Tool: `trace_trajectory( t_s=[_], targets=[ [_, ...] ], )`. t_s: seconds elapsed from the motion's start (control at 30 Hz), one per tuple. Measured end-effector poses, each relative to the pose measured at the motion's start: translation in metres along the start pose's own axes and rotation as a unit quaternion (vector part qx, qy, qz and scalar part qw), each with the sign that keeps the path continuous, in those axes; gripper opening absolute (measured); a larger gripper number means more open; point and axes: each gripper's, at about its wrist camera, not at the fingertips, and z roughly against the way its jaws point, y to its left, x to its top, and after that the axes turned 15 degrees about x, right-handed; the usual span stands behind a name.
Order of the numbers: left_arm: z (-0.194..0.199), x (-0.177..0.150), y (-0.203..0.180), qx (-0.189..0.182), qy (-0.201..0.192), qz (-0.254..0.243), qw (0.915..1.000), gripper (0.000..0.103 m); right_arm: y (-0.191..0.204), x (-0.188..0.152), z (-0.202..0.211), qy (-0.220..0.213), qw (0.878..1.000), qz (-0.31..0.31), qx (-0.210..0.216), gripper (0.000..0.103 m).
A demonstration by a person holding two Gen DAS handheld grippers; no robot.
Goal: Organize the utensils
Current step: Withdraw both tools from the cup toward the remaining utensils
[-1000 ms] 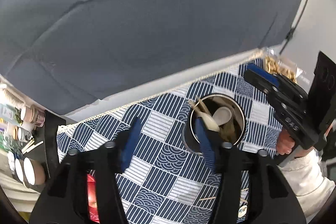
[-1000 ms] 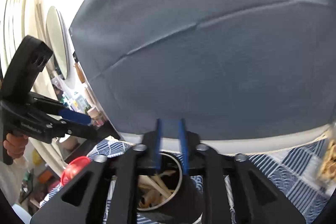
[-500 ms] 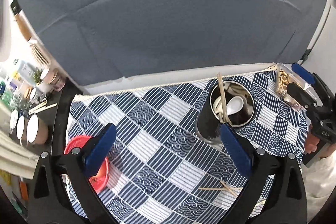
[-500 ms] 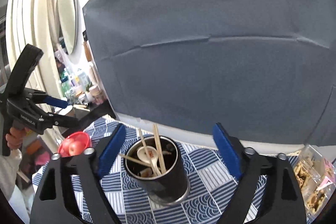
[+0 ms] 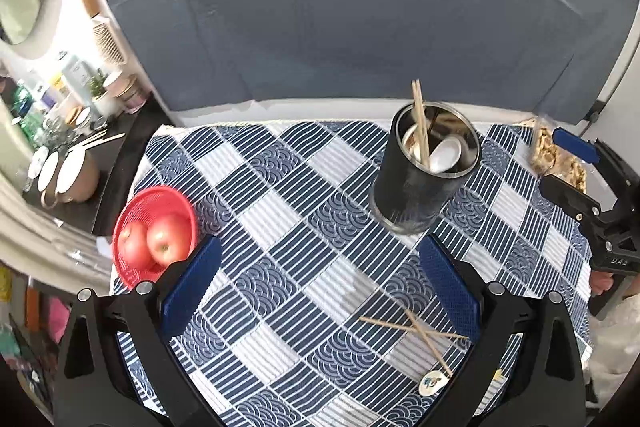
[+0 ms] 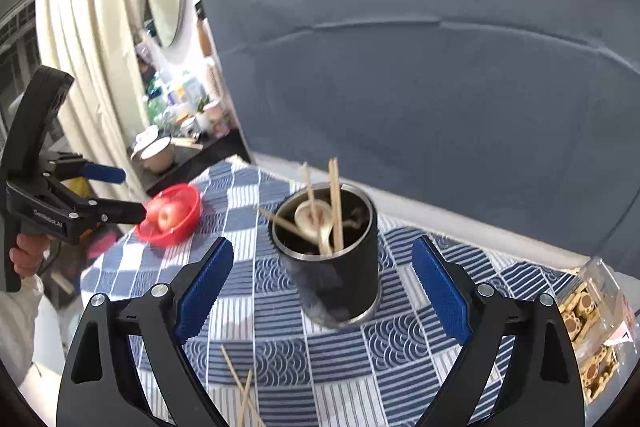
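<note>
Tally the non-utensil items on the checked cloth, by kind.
apples: 2
red basket: 1
black utensil cup: 1
clear snack box: 1
Total: 5

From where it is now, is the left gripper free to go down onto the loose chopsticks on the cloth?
Probably yes. The left gripper is open and empty, and the loose chopsticks lie uncovered on the tablecloth beside its right finger. The black cup stands farther back, clear of that path.
</note>
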Motion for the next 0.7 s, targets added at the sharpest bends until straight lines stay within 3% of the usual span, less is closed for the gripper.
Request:
trace_trajectory(
  t_s=[0.43, 0.7],
  targets=[
    [0.012, -0.058, -0.013, 0.021, 0.04, 0.044, 0.998, 0.097, 0.025, -0.038, -0.002, 0.071, 0.995, 0.056, 0.034, 0.086],
    [0.005, -0.092, -0.033, 0.014, 0.072, 0.065, 0.9952, 0.097, 0.03, -0.067, -0.005, 0.119, 0.988, 0.082, 0.058, 0.086]
  ],
)
